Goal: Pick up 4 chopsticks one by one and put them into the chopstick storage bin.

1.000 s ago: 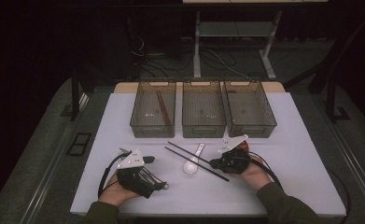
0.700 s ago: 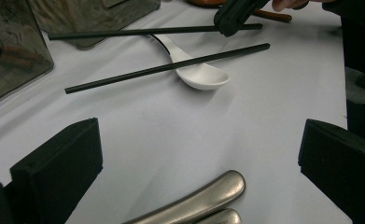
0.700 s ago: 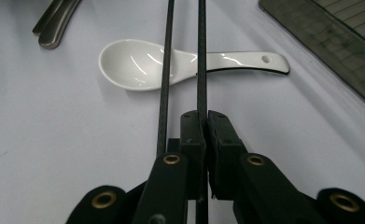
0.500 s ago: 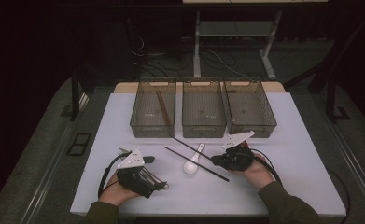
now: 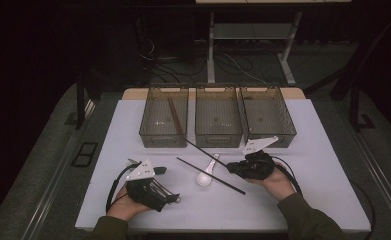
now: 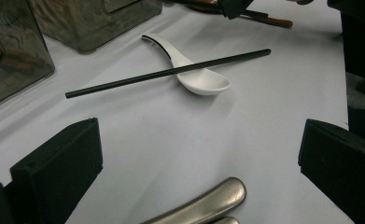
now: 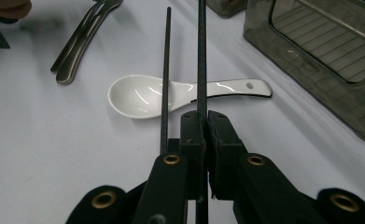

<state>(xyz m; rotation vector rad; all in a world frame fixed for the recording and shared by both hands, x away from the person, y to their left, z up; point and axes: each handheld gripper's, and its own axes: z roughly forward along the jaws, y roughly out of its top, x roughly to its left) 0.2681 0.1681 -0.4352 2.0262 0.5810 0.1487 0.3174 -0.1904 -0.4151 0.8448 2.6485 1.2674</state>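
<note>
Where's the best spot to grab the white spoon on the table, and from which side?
Grip the white spoon by its narrow handle, near the end toward the bins, coming from above with jaws across it. The bowl is wide and rounded, and a black chopstick lies across the spoon near the bowl, so that end is probably awkward.

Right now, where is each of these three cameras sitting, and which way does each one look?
High view: fixed above the person's side, looking forward and down on the white table and three clear plastic bins; both forearms, left gripper and right gripper show.
Left gripper view: rides the left gripper, looking low across the table between open jaws.
Right gripper view: rides the right gripper, shut on a thin black chopstick.
All three share the white ceramic spoon.
</note>
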